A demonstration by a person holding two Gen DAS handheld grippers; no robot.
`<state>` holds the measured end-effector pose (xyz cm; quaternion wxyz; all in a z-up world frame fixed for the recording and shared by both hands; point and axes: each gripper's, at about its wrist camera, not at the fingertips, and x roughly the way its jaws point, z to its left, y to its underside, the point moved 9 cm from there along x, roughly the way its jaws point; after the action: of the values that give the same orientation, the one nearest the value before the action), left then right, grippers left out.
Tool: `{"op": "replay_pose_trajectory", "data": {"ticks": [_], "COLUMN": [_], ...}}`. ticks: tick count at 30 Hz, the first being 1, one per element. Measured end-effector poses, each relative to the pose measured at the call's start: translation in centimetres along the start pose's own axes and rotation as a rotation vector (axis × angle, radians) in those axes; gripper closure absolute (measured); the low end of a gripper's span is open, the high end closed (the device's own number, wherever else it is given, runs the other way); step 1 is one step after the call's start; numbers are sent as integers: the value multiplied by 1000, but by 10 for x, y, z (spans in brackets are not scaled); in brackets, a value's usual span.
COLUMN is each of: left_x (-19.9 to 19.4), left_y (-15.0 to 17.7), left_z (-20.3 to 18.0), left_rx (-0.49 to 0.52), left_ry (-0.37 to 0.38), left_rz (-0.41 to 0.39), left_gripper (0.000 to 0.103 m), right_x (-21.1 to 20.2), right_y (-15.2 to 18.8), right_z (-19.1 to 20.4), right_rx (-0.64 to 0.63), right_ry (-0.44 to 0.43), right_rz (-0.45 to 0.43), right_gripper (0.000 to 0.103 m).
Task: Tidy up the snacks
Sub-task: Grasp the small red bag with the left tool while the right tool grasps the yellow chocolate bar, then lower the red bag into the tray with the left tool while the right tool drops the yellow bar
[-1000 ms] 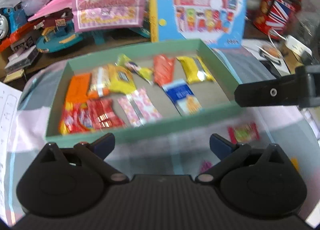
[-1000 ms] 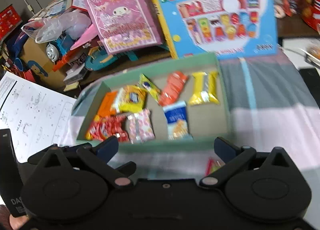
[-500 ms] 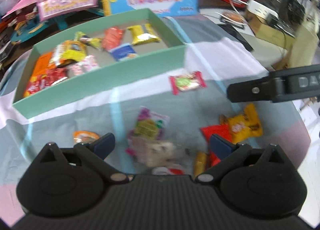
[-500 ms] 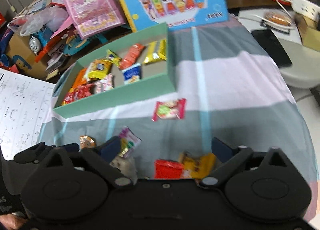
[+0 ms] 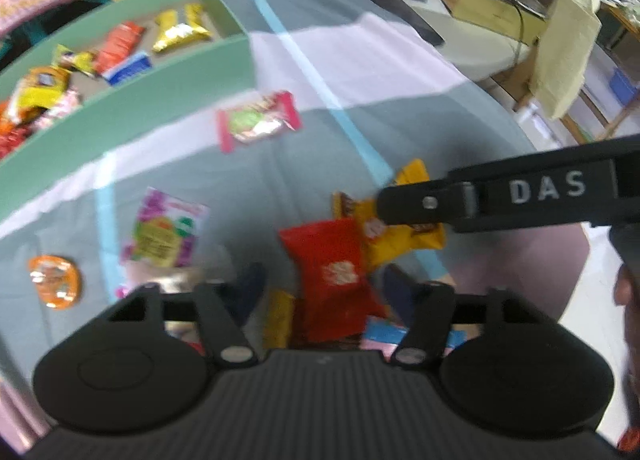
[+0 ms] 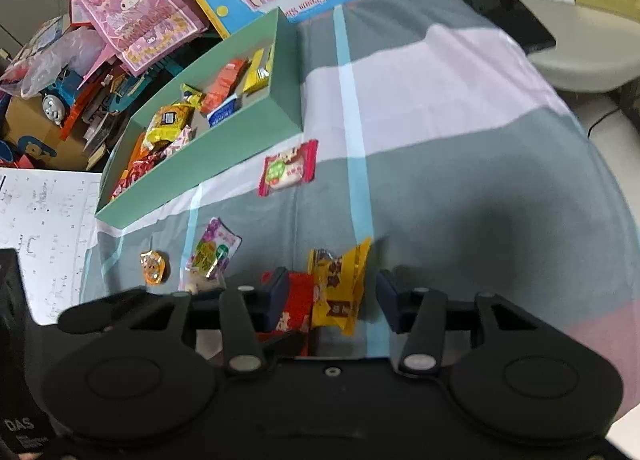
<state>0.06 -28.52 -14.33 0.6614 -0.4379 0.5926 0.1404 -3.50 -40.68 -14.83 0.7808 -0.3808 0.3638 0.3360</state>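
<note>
Both grippers' fingers closing, part-open: left gripper [image 5: 320, 292] straddles red pack [image 5: 332, 272], right gripper [image 6: 332, 296] yellow pack [image 6: 340, 284], below tray [image 6: 224, 156]. Packs overlap; risk: dragging neighbour.

Loose on the striped cloth, lower centre: red packet [image 5: 334, 272] overlapping yellow packet [image 6: 340, 284]. Further left: purple-green sachet [image 6: 214, 250] and small orange sweet [image 6: 153, 268]. Higher, mid-frame: pink-edged wrapper [image 6: 289, 169], just beside green box [image 6: 224, 156] holding more packets, upper left.
</note>
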Motion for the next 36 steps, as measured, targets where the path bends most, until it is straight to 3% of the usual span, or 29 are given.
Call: {"op": "replay_pose_trajectory", "data": {"ticks": [1, 5, 18, 28, 36], "left_x": [3, 6, -6, -51, -68], "left_y": [1, 3, -13, -51, -88], "left_z": [-2, -1, 41, 90, 156], "left_rx": [5, 27, -88, -171, -246], "left_ry": [9, -10, -11, -12, -85], "left_rz": [8, -21, -63, -181, -258], "left_gripper": [64, 71, 73, 73, 73], "right_x": [3, 16, 6, -8, 9], "right_y": [2, 6, -17, -77, -128], "right_z": [-1, -2, 19, 67, 98], "right_rx": [3, 9, -35, -64, -82], "right_ry": [-6, 2, -9, -70, -86], "right_rz": [6, 17, -51, -149, -182], "right_gripper": [63, 77, 82, 82, 82]}}
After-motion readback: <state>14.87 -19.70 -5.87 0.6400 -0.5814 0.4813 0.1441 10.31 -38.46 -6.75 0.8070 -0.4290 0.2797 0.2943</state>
